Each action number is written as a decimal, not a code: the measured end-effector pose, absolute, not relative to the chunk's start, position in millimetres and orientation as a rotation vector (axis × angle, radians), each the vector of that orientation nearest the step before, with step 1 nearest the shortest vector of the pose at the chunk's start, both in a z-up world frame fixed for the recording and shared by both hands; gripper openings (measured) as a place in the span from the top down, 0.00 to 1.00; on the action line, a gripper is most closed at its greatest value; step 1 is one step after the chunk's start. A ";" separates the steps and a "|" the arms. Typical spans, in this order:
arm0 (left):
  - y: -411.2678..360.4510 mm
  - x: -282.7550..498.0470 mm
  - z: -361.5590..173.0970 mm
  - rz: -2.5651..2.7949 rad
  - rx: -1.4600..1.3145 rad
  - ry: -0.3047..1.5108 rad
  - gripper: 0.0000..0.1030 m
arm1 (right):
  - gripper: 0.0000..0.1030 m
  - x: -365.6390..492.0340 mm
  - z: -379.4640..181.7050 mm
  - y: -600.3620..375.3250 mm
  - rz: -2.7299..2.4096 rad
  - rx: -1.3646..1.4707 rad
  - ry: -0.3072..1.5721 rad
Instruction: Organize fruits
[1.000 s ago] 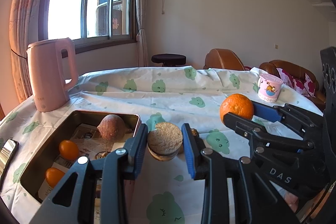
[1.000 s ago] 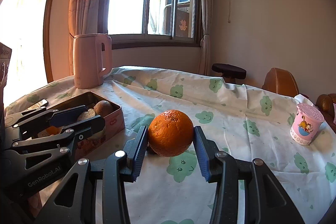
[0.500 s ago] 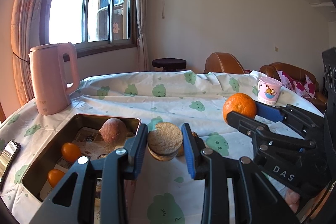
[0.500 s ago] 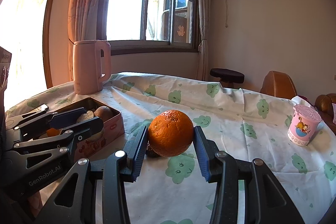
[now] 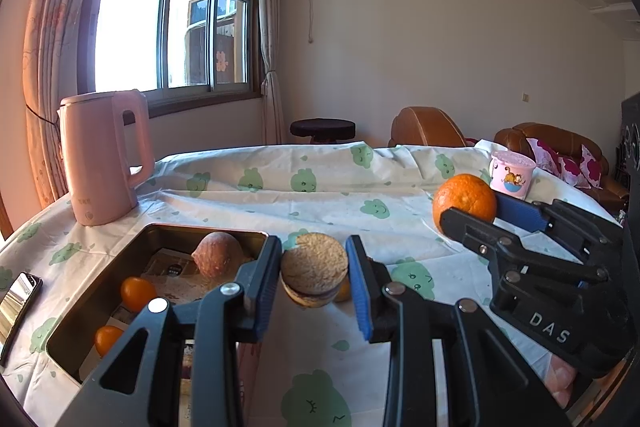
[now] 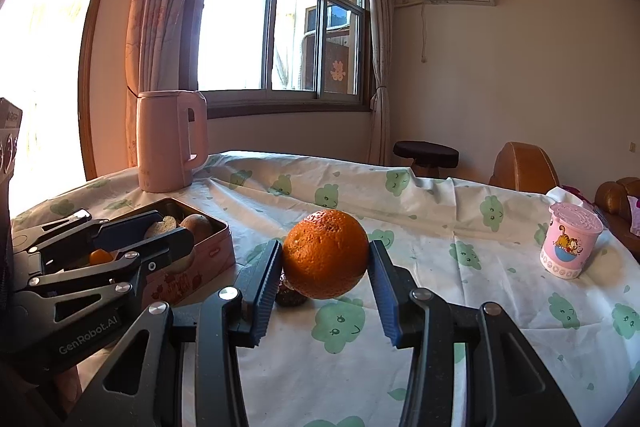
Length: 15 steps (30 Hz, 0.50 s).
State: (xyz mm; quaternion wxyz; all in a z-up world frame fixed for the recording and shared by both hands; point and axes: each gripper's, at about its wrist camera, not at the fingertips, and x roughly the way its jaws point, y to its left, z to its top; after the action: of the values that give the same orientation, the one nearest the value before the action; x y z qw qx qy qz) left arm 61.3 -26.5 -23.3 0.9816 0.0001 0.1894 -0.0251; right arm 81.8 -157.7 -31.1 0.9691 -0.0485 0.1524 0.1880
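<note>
Left wrist view: I am clenching my left jaws point(image 5: 314, 277) on a round brown fruit point(image 5: 314, 269) at lower centre, my right jaws point(image 6: 324, 267) on an orange point(image 6: 326, 253); I should be lowering each gently into the tin point(image 5: 120, 255) at lower left.

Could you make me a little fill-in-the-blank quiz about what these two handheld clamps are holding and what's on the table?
1. The right gripper is shut on a large round ____ fruit.
2. The left gripper is shut on a rough brown round fruit, held beside the open metal ____.
3. The tall pink ____ stands near the window.
4. The small pink printed cup stands ____ on the tablecloth.

Missing words: orange; tin; kettle; upright
</note>
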 end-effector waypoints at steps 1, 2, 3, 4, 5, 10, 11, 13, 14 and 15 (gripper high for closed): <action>-25.7 61.2 -22.9 -0.051 -0.003 0.379 0.66 | 0.55 81.0 -30.9 -157.8 0.380 -0.097 0.307; -25.2 61.0 -23.0 -0.050 -0.006 0.377 0.66 | 0.55 80.6 -30.6 -157.8 0.380 -0.097 0.306; -24.6 61.0 -22.9 -0.047 -0.007 0.377 0.66 | 0.55 80.1 -30.5 -157.6 0.380 -0.098 0.306; -24.1 60.7 -22.9 -0.049 -0.007 0.376 0.66 | 0.55 79.7 -30.4 -157.0 0.380 -0.100 0.306; -23.9 59.8 -23.2 -0.051 -0.007 0.376 0.66 | 0.55 79.5 -30.3 -156.2 0.379 -0.102 0.307; -15.9 57.1 -22.9 -0.047 -0.018 0.377 0.66 | 0.55 80.1 -30.7 -149.2 0.394 -0.116 0.321; -14.1 56.2 -22.9 -0.043 -0.018 0.377 0.66 | 0.55 81.0 -30.8 -147.5 0.399 -0.115 0.327; -8.6 55.5 -22.9 -0.035 -0.021 0.378 0.66 | 0.55 83.3 -30.6 -143.5 0.409 -0.111 0.340; -5.8 54.6 -22.8 -0.031 -0.024 0.378 0.66 | 0.55 83.4 -30.2 -141.4 0.414 -0.111 0.343; -2.2 54.4 -22.7 -0.026 -0.027 0.379 0.66 | 0.55 83.6 -29.2 -139.1 0.419 -0.111 0.345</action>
State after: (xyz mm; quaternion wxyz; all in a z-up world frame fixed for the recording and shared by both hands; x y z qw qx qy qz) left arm 54.4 -2.2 -22.7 0.9820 -0.0136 0.1881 -0.0130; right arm 83.6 -139.1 -29.2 0.9619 -0.0550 0.1701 0.2067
